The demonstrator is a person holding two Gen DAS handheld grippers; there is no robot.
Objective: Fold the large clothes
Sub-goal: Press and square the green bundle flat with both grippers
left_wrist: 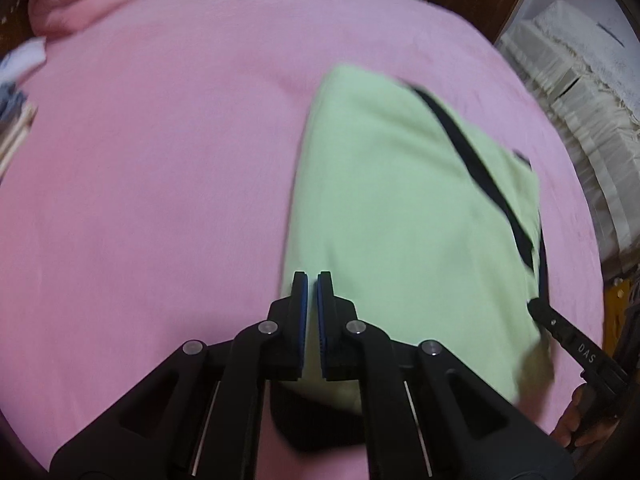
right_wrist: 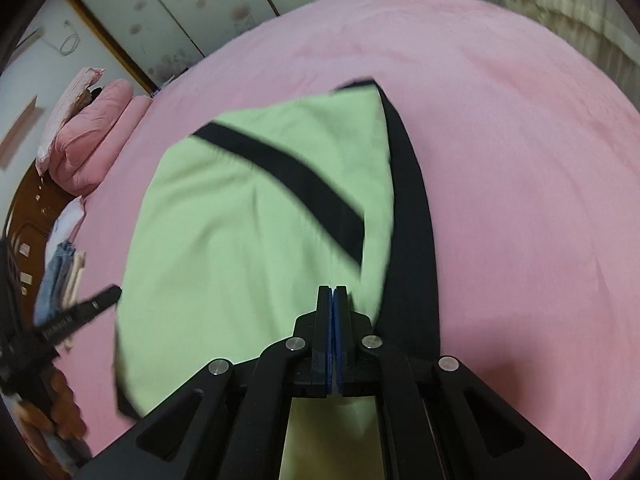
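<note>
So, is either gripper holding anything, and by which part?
Nothing visibly: left gripper and right gripper are shut over the green garment, no cloth pinched.

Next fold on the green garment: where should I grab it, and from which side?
Judging by its pose, pinch the green garment at its near hem corners, coming down from the near side: it lies flat on the pink bedsheet, so only edges offer a pinchable lip.

Soft indoor light, motion blur, dark fisheye-warped edges.
</note>
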